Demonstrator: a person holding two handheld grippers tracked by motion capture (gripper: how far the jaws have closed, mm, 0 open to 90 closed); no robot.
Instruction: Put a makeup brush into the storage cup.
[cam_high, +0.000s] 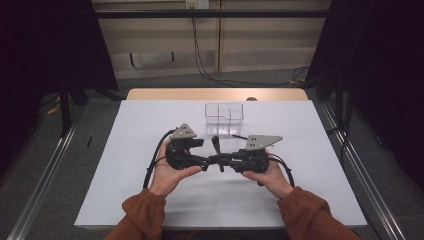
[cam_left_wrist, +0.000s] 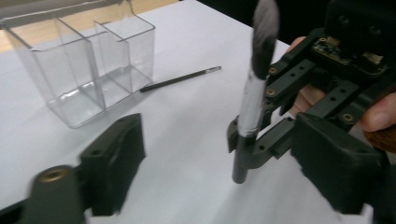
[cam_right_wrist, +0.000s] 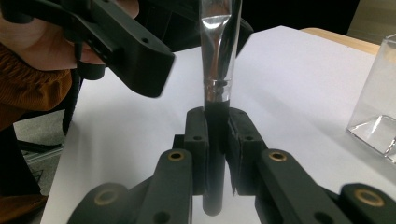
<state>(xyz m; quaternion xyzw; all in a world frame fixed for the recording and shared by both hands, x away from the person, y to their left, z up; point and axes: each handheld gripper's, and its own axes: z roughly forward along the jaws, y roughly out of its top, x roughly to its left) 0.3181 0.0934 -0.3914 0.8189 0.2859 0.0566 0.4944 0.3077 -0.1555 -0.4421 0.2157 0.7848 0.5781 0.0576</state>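
Note:
A makeup brush (cam_right_wrist: 217, 70) with a black handle, a silver ferrule and dark bristles stands upright, bristles up. My right gripper (cam_right_wrist: 215, 140) is shut on its handle. In the high view the brush (cam_high: 215, 145) rises from the right gripper (cam_high: 220, 161) above the middle of the white table. My left gripper (cam_left_wrist: 224, 172) is open, its jaws wide apart on either side of the brush (cam_left_wrist: 252, 107) without touching it. In the high view the left gripper (cam_high: 202, 152) faces the right one, tip to tip.
A clear plastic container (cam_high: 224, 119) with several compartments stands behind the grippers, and it appears again (cam_left_wrist: 84, 65) at upper left in the left gripper view. A thin black pencil (cam_left_wrist: 180, 79) lies on the table beside it. The table's front edge (cam_high: 220, 225) is near the person's sleeves.

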